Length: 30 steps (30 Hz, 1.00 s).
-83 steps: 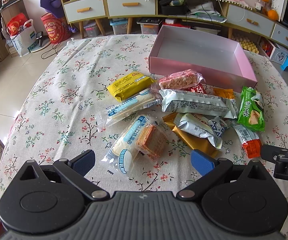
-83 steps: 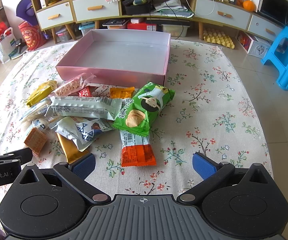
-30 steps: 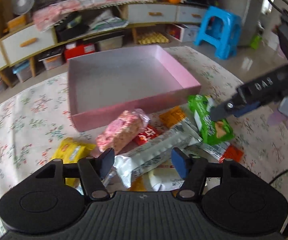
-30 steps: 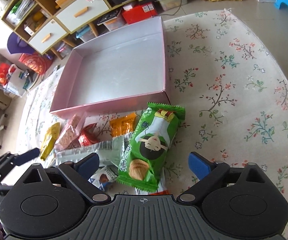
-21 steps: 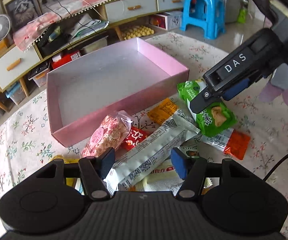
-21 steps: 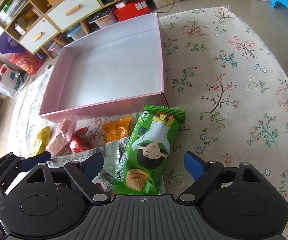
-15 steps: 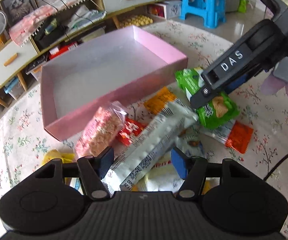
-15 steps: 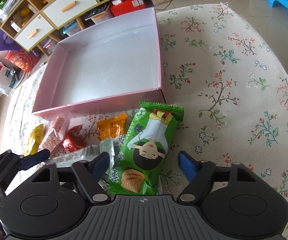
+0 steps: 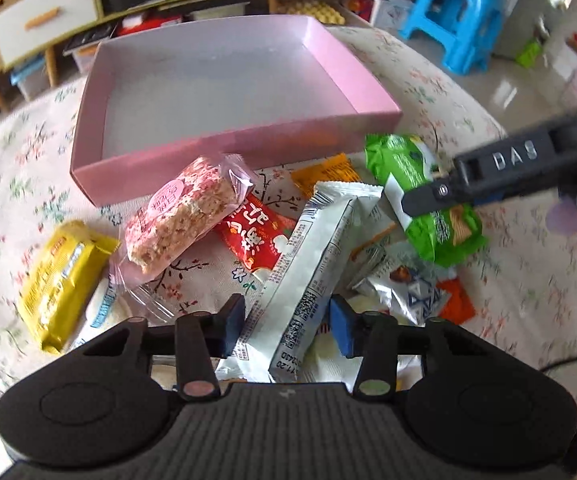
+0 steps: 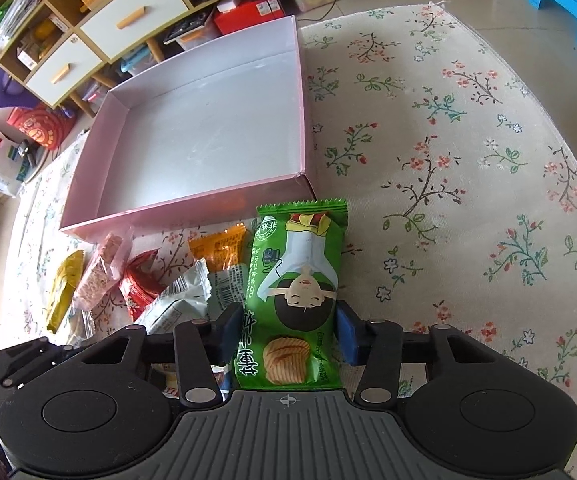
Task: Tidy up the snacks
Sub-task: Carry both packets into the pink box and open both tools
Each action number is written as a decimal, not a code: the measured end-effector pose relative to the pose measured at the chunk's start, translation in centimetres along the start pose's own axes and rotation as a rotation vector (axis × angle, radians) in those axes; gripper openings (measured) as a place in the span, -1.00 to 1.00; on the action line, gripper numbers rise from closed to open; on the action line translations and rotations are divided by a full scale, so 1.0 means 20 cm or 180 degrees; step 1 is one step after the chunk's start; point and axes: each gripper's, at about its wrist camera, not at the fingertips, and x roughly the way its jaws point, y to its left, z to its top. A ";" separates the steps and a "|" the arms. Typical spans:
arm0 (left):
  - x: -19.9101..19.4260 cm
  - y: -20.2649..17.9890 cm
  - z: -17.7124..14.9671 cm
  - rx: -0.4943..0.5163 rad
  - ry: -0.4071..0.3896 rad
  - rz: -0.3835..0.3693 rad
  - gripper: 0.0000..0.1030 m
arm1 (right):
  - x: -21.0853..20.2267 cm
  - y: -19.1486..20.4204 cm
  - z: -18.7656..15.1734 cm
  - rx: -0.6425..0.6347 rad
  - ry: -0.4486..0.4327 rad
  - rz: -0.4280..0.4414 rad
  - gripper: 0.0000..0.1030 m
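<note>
Snacks in crinkly wrappers lie heaped on the flowered tablecloth (image 10: 448, 140) just below the shallow pink cardboard box (image 9: 224, 148), which fills the upper middle of both views and holds nothing. One box, one heap.

Compared with a second ago, both grippers sit lower over the pile and their jaws have narrowed a good deal. The long white foil bar packet (image 9: 308, 276), then lying flatter and more crosswise, now runs steeply from the lower middle of the left wrist view up to the right, its near end between the left gripper (image 9: 286, 322) fingers. Those jaws are closing, about a quarter open; the blue pads stand at the packet's edges, but whether they press it I cannot tell.

The green crisp packet with a cartoon girl (image 10: 294, 292) lies with its long axis nearly straight up the right wrist view, far end just short of the box's near right corner. The right gripper (image 10: 288, 334) straddles its lower half, jaws closing, pads at the wrapper's sides; a firm grip cannot be made out.

Smaller pieces, one of each: a yellow packet (image 9: 64, 280) at left, a clear-wrapped pink-and-white puffed bar (image 9: 180, 216), a red sachet (image 9: 252, 232), an orange sachet (image 9: 326, 174), and a silver packet with blue triangles (image 9: 404, 292).
</note>
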 end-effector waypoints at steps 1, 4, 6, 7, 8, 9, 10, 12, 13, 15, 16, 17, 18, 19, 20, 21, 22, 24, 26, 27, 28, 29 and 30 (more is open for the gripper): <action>-0.01 -0.01 -0.02 -0.0055 -0.0015 -0.0021 -0.23 | 0.00 0.00 0.00 0.0012 -0.0007 0.0008 -0.10; -0.03 0.01 -0.04 -0.0122 -0.0039 -0.0054 -0.34 | -0.02 -0.02 0.00 0.0031 -0.0015 0.0035 -0.11; -0.02 0.02 -0.02 -0.0166 -0.0050 -0.0087 -0.40 | -0.03 -0.03 0.00 0.0065 -0.0021 0.0058 -0.12; -0.03 0.02 -0.02 -0.0182 -0.0058 -0.0111 -0.42 | -0.04 -0.04 0.00 0.0085 -0.0027 0.0074 -0.12; -0.04 0.02 -0.02 -0.0201 -0.0061 -0.0128 -0.43 | -0.05 -0.05 0.00 0.0105 -0.0035 0.0091 -0.12; -0.04 0.02 -0.02 -0.0221 -0.0070 -0.0137 -0.45 | -0.06 -0.05 0.00 0.0131 -0.0046 0.0113 -0.12; -0.05 0.02 -0.02 -0.0241 -0.0086 -0.0147 -0.45 | -0.07 -0.06 0.00 0.0152 -0.0056 0.0134 -0.12; -0.08 0.03 -0.02 -0.0270 -0.0098 -0.0153 -0.46 | -0.09 -0.07 0.00 0.0204 -0.0071 0.0186 -0.13; -0.10 0.03 -0.02 -0.0284 -0.0109 -0.0157 -0.48 | -0.10 -0.08 0.00 0.0230 -0.0081 0.0213 -0.12; -0.13 0.04 -0.03 -0.0301 -0.0148 -0.0167 -0.49 | -0.12 -0.08 0.01 0.0267 -0.0102 0.0258 -0.12; -0.15 0.03 -0.03 -0.0296 -0.0178 -0.0172 -0.49 | -0.13 -0.08 0.01 0.0286 -0.0113 0.0282 -0.12; -0.18 0.03 -0.03 -0.0291 -0.0213 -0.0181 -0.49 | -0.15 -0.09 0.01 0.0310 -0.0131 0.0309 -0.13; -0.20 0.03 -0.03 -0.0296 -0.0250 -0.0195 -0.49 | -0.16 -0.09 0.02 0.0329 -0.0147 0.0332 -0.13; -0.21 0.03 -0.02 -0.0309 -0.0289 -0.0203 -0.49 | -0.17 -0.09 0.02 0.0350 -0.0163 0.0358 -0.13; -0.23 0.03 -0.02 -0.0325 -0.0327 -0.0210 -0.49 | -0.18 -0.09 0.02 0.0376 -0.0178 0.0389 -0.13; -0.25 0.04 -0.01 -0.0349 -0.0361 -0.0219 -0.49 | -0.19 -0.10 0.03 0.0402 -0.0193 0.0422 -0.13; -0.26 0.05 0.00 -0.0381 -0.0390 -0.0231 -0.49 | -0.20 -0.10 0.04 0.0425 -0.0211 0.0447 -0.13; -0.28 0.07 0.02 -0.0441 -0.0460 -0.0228 -0.49 | -0.23 -0.09 0.05 0.0463 -0.0262 0.0505 -0.13; -0.28 0.09 0.05 -0.0497 -0.0519 -0.0173 -0.49 | -0.24 -0.08 0.07 0.0495 -0.0297 0.0559 -0.12; -0.28 0.11 0.07 -0.0535 -0.0541 -0.0142 -0.49 | -0.25 -0.08 0.07 0.0511 -0.0308 0.0578 -0.13; -0.28 0.13 0.10 -0.0571 -0.0559 -0.0109 -0.49 | -0.25 -0.07 0.09 0.0538 -0.0320 0.0591 -0.12; -0.27 0.13 0.12 -0.0579 -0.0583 -0.0058 -0.49 | -0.25 -0.07 0.10 0.0562 -0.0330 0.0594 -0.12; -0.26 0.15 0.16 -0.0572 -0.0612 0.0009 -0.49 | -0.24 -0.07 0.12 0.0567 -0.0343 0.0592 -0.13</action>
